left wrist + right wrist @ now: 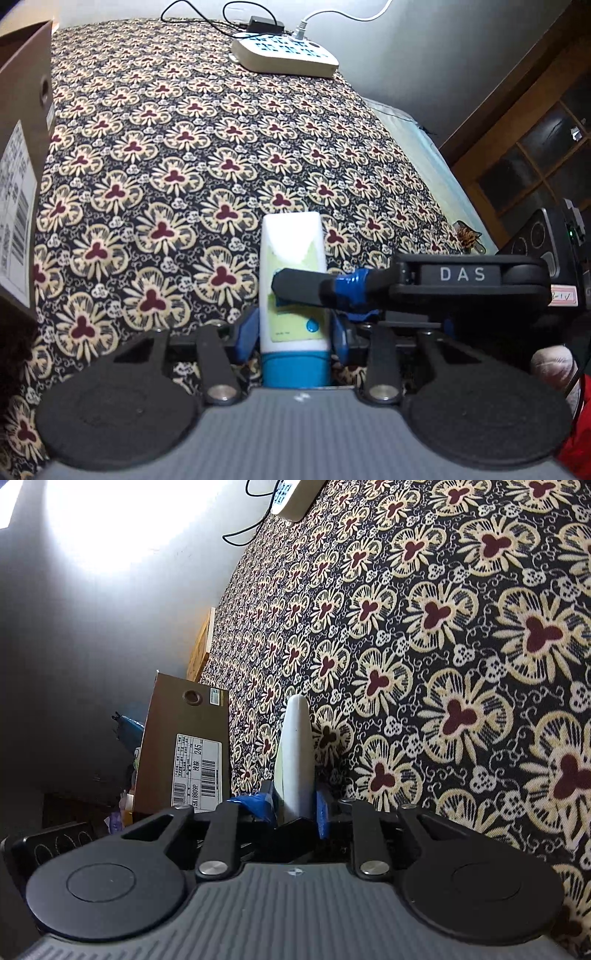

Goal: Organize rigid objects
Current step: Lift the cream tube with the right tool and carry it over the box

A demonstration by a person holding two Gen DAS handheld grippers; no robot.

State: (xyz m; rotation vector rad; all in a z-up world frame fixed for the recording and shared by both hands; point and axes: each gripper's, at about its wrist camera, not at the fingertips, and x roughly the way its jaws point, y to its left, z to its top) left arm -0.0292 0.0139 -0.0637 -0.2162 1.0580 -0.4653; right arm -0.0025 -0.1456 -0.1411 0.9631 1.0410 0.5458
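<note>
A white tube with a blue cap and a pale green label stands out over the flowered cloth. My left gripper is shut on its sides just beyond the cap. My right gripper comes in from the right, one black finger across the label and the other hidden behind the tube. In the right wrist view the tube shows edge-on, and the right gripper is shut on its flat faces between blue pads.
A brown cardboard box with a barcode label stands at the cloth's left edge. A white power strip with cables lies at the far end. A small brown item lies at the right edge. A wooden cabinet stands beyond it.
</note>
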